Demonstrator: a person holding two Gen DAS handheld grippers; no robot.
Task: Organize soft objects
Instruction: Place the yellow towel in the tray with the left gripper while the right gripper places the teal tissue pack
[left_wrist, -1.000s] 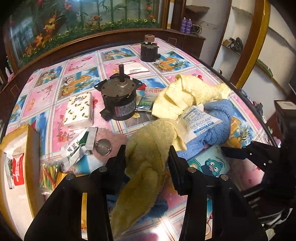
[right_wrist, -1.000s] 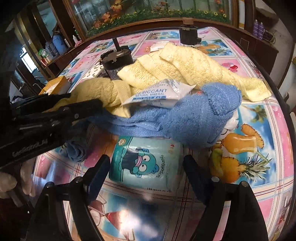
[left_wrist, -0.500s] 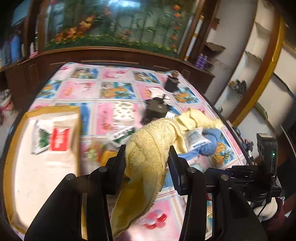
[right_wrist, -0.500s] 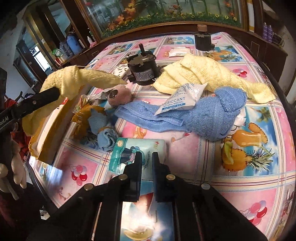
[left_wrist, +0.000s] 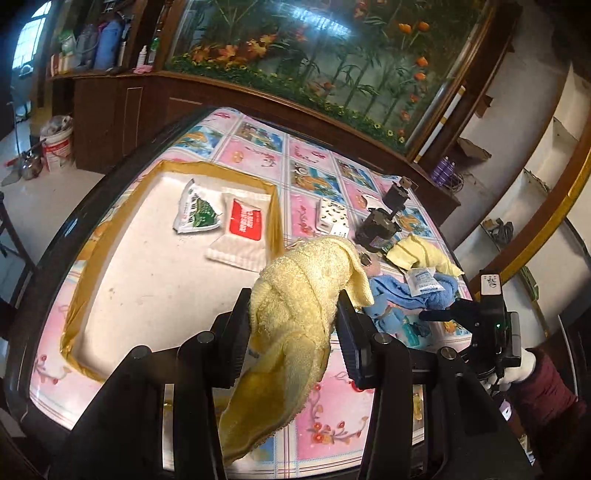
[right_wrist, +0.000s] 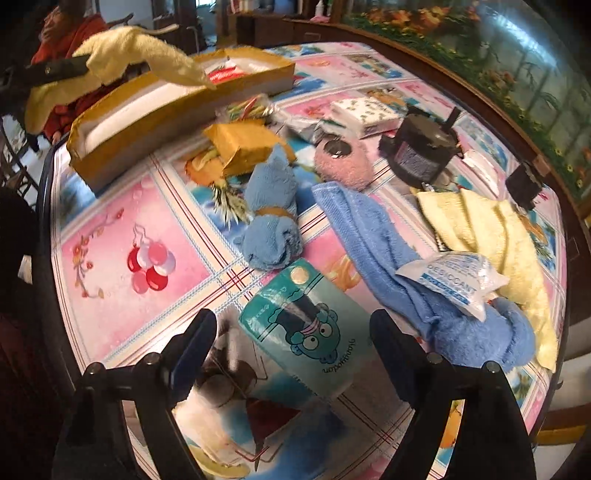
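Note:
My left gripper (left_wrist: 291, 325) is shut on a yellow towel (left_wrist: 295, 310) and holds it in the air near the front right corner of a shallow white tray with a tan rim (left_wrist: 110, 236). The towel also shows in the right wrist view (right_wrist: 122, 55), above the tray (right_wrist: 177, 107). My right gripper (right_wrist: 293, 332) is open over a teal tissue pack (right_wrist: 306, 325). A blue towel (right_wrist: 399, 266), a rolled blue cloth (right_wrist: 271, 218), a pink puff (right_wrist: 345, 166) and a second yellow towel (right_wrist: 491, 232) lie on the table.
In the tray lie a green packet (left_wrist: 195, 212) and a red-labelled pack (left_wrist: 243, 229). A desiccant bag (right_wrist: 454, 277) rests on the blue towel. Two black motors (right_wrist: 421, 151) (right_wrist: 524, 184), a white tissue pack (right_wrist: 365, 110) and a tan box (right_wrist: 243, 144) crowd the table.
My left gripper has carried the yellow towel up and left, to beside the tray. My right gripper, shut half a second ago, has opened over the teal tissue pack.

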